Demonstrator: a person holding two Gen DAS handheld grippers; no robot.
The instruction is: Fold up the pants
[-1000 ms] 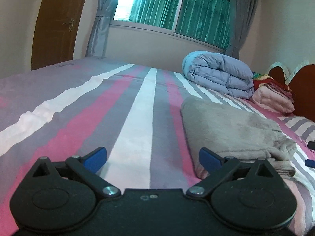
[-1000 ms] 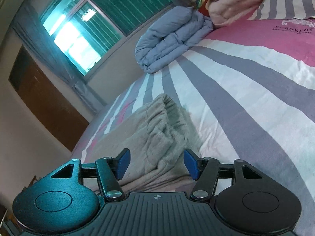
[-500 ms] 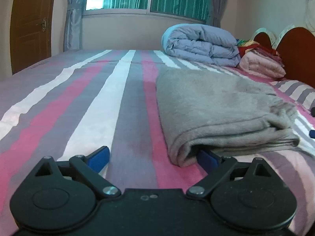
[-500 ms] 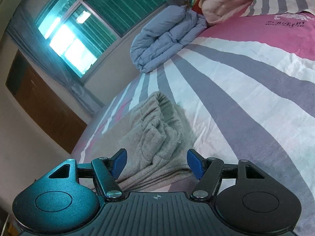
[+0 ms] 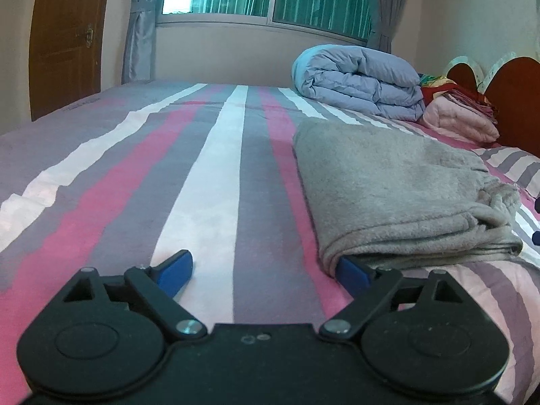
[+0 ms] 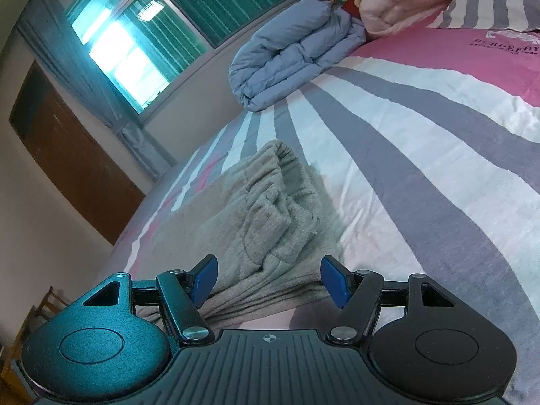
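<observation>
The grey fleece pants [image 5: 398, 195] lie folded in a flat stack on the striped bed [image 5: 216, 182], right of centre in the left wrist view. My left gripper [image 5: 266, 270] is open and low at the stack's near left corner; its right fingertip [image 5: 351, 271] is tucked under the folded edge. In the right wrist view the pants [image 6: 256, 216] lie just ahead with the gathered waistband at the far end. My right gripper [image 6: 270, 278] is open and empty, its fingers either side of the near edge.
A rolled blue-grey duvet [image 5: 361, 81] and a pink folded blanket [image 5: 459, 118] sit at the back right by the headboard [image 5: 513, 98]. A striped pillow [image 6: 499, 0] lies at the bed's head. A window, curtains and a brown door [image 5: 67, 37] stand behind.
My left gripper came down to the pants' near left corner and stayed low with its right finger under the fold. My right gripper edged closer to the pants' near edge.
</observation>
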